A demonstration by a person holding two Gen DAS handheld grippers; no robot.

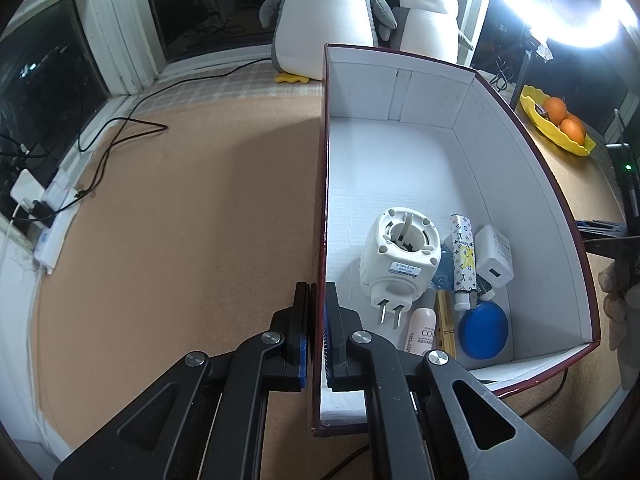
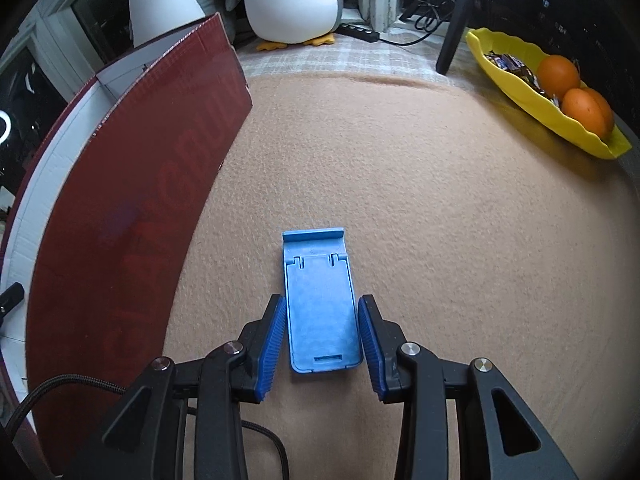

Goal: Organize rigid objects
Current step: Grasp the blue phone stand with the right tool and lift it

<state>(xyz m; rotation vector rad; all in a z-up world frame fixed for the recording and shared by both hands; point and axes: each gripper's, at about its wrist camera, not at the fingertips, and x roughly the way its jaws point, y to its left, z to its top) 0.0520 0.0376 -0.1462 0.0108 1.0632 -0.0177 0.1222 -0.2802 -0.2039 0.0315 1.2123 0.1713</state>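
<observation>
A dark red box (image 1: 400,92) with white inside walls stands on the tan cloth. My left gripper (image 1: 316,286) is shut on its left wall near the front corner. Inside lie a white plug-in device (image 1: 400,256), a patterned tube (image 1: 464,260), a white charger (image 1: 496,260), a blue disc (image 1: 483,330), a pale bottle (image 1: 422,332) and a gold piece (image 1: 444,316). In the right wrist view, a flat blue phone stand (image 2: 320,300) sits between the blue pads of my right gripper (image 2: 321,300), which press on its long sides. The box (image 2: 132,200) is to its left.
A yellow dish (image 2: 512,76) with oranges (image 2: 558,74) sits at the far right. Two plush penguins (image 1: 328,20) stand behind the box. A power strip (image 1: 52,216) and black cables (image 1: 120,132) lie at the left. A black tripod leg (image 2: 456,20) stands at the back.
</observation>
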